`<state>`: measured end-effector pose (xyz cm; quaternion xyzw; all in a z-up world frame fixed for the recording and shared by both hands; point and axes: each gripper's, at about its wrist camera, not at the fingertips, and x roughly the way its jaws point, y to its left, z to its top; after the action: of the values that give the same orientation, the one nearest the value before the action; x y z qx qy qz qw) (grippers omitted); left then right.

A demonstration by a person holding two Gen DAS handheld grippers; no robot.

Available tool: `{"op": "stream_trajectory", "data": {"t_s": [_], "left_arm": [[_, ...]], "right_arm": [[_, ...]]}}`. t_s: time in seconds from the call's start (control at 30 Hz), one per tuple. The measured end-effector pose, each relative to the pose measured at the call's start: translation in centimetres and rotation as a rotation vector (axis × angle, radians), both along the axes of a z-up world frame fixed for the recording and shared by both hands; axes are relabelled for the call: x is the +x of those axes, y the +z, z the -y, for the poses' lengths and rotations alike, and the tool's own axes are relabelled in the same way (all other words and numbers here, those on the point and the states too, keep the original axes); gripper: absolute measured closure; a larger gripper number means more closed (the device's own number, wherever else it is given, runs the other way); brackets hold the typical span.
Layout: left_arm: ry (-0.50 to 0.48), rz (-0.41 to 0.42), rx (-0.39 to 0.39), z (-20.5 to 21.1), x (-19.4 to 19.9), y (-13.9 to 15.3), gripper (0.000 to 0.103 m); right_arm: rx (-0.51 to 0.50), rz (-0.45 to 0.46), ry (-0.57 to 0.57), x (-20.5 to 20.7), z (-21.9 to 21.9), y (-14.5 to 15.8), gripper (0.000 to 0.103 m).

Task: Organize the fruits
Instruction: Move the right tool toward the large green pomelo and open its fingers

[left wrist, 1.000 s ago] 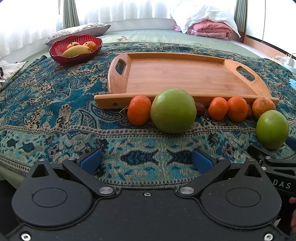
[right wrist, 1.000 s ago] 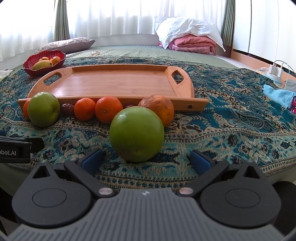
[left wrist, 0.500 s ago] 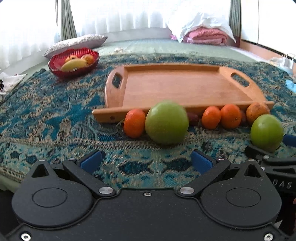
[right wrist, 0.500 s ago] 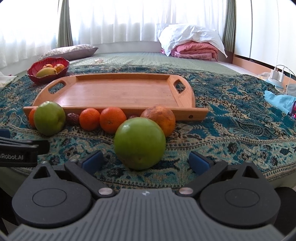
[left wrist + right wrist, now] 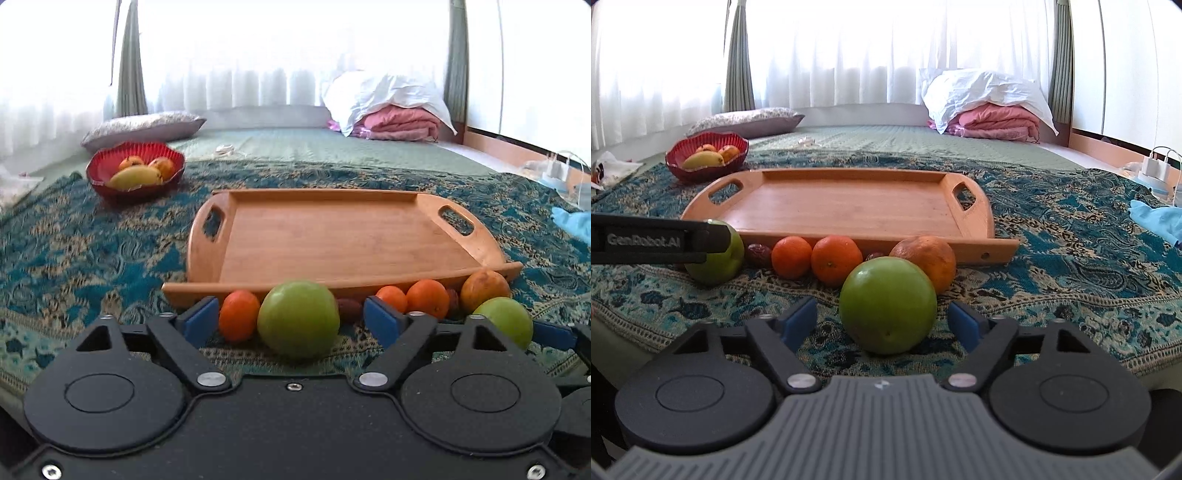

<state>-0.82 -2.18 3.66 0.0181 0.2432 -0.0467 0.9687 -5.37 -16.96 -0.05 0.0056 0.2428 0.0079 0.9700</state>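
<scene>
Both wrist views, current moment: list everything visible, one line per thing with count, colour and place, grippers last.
green fruits: 2, green, on the cloth, one ahead of each gripper
orange fruits: 4, orange, in a row along the tray's near edge
dark fruits: at least 2, brown, tucked in that row
wooden tray: 1, light brown, mid cloth, nothing on it
red bowl: 1, red, far left, holding yellow and orange fruit
patterned cloth: 1, teal and beige, covering the surface
pillow: 1, grey, behind bowl
folded bedding: pink and white, far right
left gripper: black, blue pads, jaws closing either side of a green fruit, not touching
right gripper: same, closing, not touching
</scene>
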Motion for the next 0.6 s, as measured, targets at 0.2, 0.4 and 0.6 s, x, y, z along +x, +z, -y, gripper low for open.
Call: {"op": "stream_trajectory", "data": {"t_s": [0.2,0.4,0.6], "left_arm": [[-0.024,-0.018,0.022,0.7,0.5,-0.6,0.040],[-0.017,-0.037,-0.001,0.4,1.5,-1.1,0.048],[-0.040,-0.019,0.048,1.0,1.9,-1.6,0.044]], "right_arm": [[0.022,0.027,-0.018,-0.2,0.2,0.1,0.035],[0.041,0.033,-0.024,-0.1,0.4,0.0,0.039],[0.047,0.023,-0.025,0.2,0.4,-0.2,0.039]]}}
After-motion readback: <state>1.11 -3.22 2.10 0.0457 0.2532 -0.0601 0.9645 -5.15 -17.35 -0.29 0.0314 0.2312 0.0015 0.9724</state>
